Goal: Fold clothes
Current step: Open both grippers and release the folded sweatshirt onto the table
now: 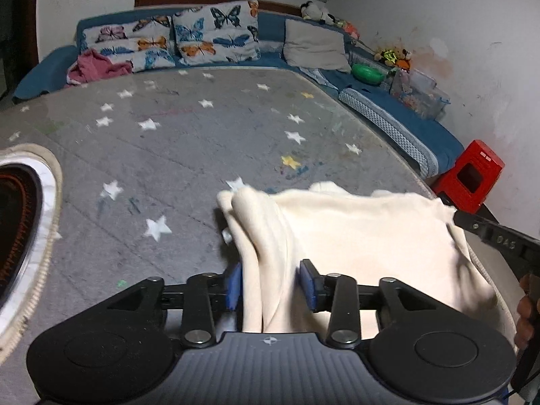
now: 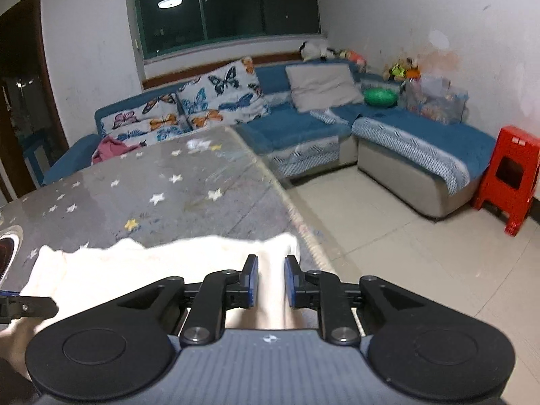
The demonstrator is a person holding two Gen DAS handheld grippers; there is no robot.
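Note:
A cream garment [image 1: 364, 233] is stretched between my two grippers over a table with a grey star-print cloth [image 1: 189, 141]. My left gripper [image 1: 270, 283] is shut on a bunched fold at the garment's left edge. My right gripper [image 2: 271, 281] is shut on the garment's right edge [image 2: 168, 263], near the table's right side. The right gripper's black finger shows at the right in the left wrist view [image 1: 496, 236], at the garment's corner. The left gripper's tip shows at the far left of the right wrist view [image 2: 23, 305].
An induction hob [image 1: 17, 222] is set in the table at the left. A blue corner sofa [image 2: 303, 128] with butterfly cushions [image 1: 209, 33] and a pink garment [image 1: 98, 67] lies beyond. A red plastic stool [image 2: 509, 175] stands on the tiled floor [image 2: 422, 253] at the right.

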